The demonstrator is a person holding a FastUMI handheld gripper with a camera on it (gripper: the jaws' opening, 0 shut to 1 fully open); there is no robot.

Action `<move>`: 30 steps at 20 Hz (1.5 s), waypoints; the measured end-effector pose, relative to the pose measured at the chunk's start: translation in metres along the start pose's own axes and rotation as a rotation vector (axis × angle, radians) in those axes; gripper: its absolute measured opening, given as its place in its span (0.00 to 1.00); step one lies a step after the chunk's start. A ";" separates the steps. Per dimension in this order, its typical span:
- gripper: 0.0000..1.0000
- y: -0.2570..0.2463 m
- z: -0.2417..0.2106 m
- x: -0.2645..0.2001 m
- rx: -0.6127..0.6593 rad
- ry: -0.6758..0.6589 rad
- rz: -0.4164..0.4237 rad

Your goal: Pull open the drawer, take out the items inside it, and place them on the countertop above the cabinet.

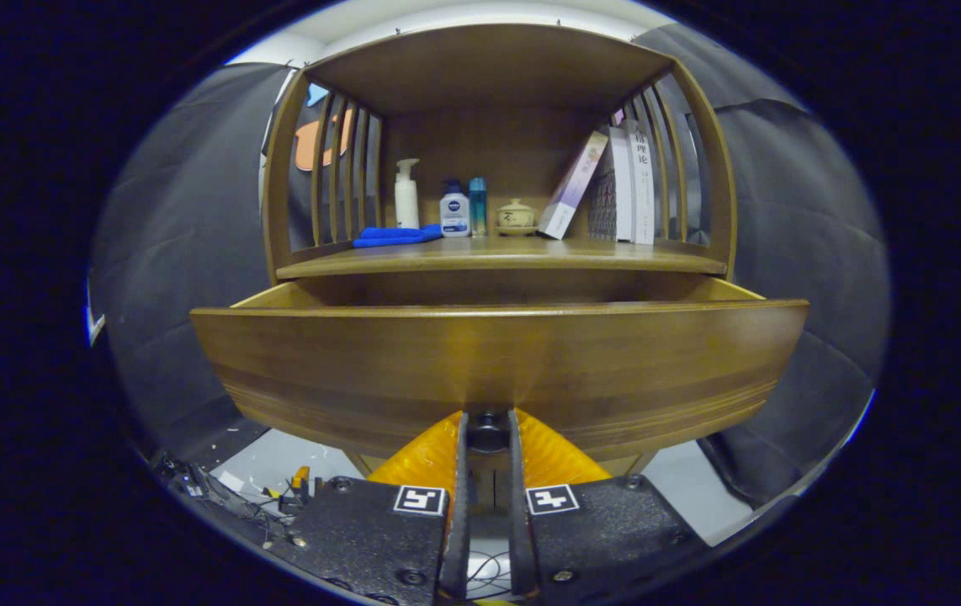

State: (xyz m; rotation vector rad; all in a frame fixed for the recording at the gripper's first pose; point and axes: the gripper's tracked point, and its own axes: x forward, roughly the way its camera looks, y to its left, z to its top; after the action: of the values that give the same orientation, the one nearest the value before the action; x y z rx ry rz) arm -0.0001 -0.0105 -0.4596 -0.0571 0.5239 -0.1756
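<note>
Seen from the gripper camera, the gripper (488, 431) sits at the bottom centre of the frame with its two fingers (459, 471) drawn close together, clamped on the small dark knob (489, 430) at the lower edge of the drawer front. The wooden drawer (497, 370) spans the middle of the frame, pulled partly out from the cabinet (703, 168); its inside is hidden behind the tall front panel, so what it holds cannot be told. Above it, across the centre of the frame, runs the countertop (497, 254), roofed by a wooden top and flanked by slatted sides. On it, from left to right, lie a folded blue cloth (396, 236), a white pump bottle (406, 195) standing upright just behind the cloth, a small white-and-blue bottle (454, 210), a slim blue bottle (477, 205) touching or just beside it, and a small lidded ceramic cup (516, 215) on a saucer. Right of centre, one book (573, 187) leans against a few upright books (628, 185) near the right slats. At the lower left of the frame, loose cables (220, 492) lie on a pale floor (278, 459).
</note>
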 end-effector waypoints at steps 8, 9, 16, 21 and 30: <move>0.22 0.001 -0.018 -0.028 -0.012 0.012 0.034; 0.22 0.001 -0.022 -0.032 -0.016 0.017 0.038; 0.22 0.009 -0.040 -0.065 -0.054 0.061 0.084; 0.22 0.009 -0.044 -0.071 -0.067 0.075 0.091; 0.48 0.020 -0.035 -0.099 -0.106 0.166 0.171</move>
State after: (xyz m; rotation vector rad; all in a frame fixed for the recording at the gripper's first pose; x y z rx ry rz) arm -0.0986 0.0272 -0.4431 -0.1008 0.7005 0.0150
